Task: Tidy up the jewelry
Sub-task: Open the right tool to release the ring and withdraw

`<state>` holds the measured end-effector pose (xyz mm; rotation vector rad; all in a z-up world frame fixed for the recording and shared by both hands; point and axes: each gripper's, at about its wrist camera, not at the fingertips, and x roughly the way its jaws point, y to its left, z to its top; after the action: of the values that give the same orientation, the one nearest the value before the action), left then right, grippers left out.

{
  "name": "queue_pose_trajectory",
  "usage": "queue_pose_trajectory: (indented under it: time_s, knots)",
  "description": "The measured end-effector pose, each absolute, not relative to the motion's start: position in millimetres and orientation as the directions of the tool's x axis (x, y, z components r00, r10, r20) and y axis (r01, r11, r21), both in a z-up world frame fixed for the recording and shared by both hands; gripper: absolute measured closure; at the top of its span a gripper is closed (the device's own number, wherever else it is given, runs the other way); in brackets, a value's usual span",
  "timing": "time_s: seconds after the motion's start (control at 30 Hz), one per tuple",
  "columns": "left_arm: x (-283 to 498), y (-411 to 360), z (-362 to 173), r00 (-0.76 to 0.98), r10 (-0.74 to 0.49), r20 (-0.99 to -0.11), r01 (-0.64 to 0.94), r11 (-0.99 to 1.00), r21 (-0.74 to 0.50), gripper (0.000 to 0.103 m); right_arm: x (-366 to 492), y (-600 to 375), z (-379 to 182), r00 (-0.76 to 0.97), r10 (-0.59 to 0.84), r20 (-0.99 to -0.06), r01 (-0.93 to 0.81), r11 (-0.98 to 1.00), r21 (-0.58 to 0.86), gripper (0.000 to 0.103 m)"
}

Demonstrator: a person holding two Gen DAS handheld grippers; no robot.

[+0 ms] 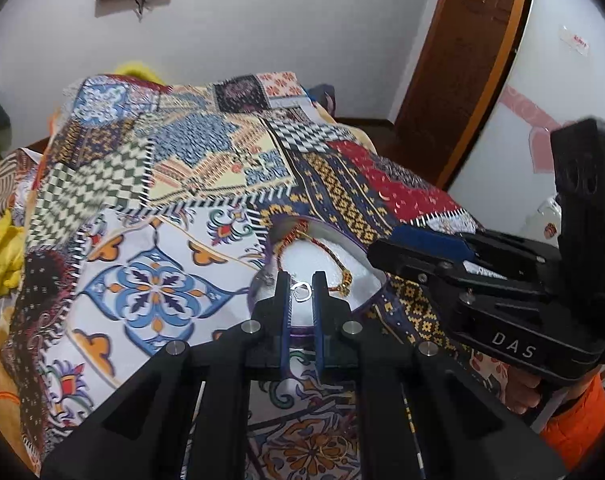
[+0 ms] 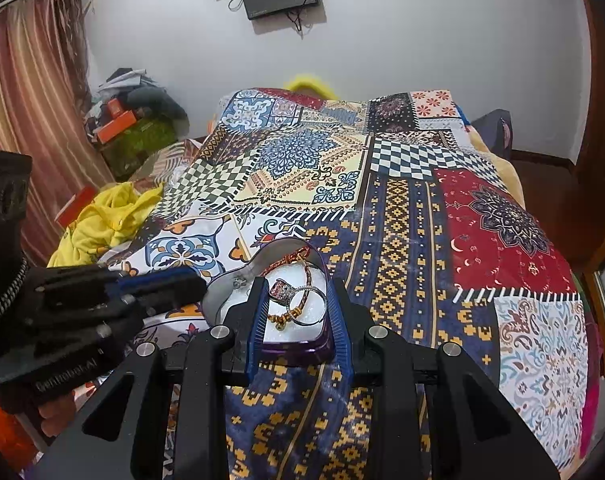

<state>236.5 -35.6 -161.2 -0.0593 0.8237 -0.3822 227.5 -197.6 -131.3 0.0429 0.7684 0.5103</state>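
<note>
A purple-rimmed heart-shaped box (image 2: 286,346) with white lining sits on the patterned bedspread; it also shows in the left wrist view (image 1: 364,258). In it lie a red braided bracelet (image 2: 290,259) with gold beads. My left gripper (image 1: 301,280) is nearly closed, pinching a small silver ring (image 1: 301,291) over the box. My right gripper (image 2: 298,292) is over the box with a silver ring with a pink stone (image 2: 298,300) between its fingers; the ring touches the left finger, and a gap shows on the right.
The patchwork bedspread (image 2: 422,208) covers the bed. Yellow cloth (image 2: 106,220) lies at the bed's left edge. Clutter (image 2: 134,120) and a curtain (image 2: 30,80) stand by the left wall. A wooden door (image 1: 462,60) is at the right.
</note>
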Motion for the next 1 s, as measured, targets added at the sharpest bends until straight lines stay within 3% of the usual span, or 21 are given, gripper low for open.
queue_pose_trajectory:
  time_s: [0.53, 1.0]
  knots:
    - [251.3, -43.0, -176.5, 0.584, -0.358, -0.729, 0.320, 0.926, -0.198, 0.095, 241.9, -190.6, -139.4, 0.554, 0.471, -0.686, -0.446, 0.864, 0.233, 0.075]
    - [236.1, -38.1, -158.0, 0.626, -0.332, -0.706, 0.308, 0.936, -0.167, 0.094, 234.2, -195.3, -127.0, 0.577, 0.453, -0.680, -0.436, 0.874, 0.212, 0.070]
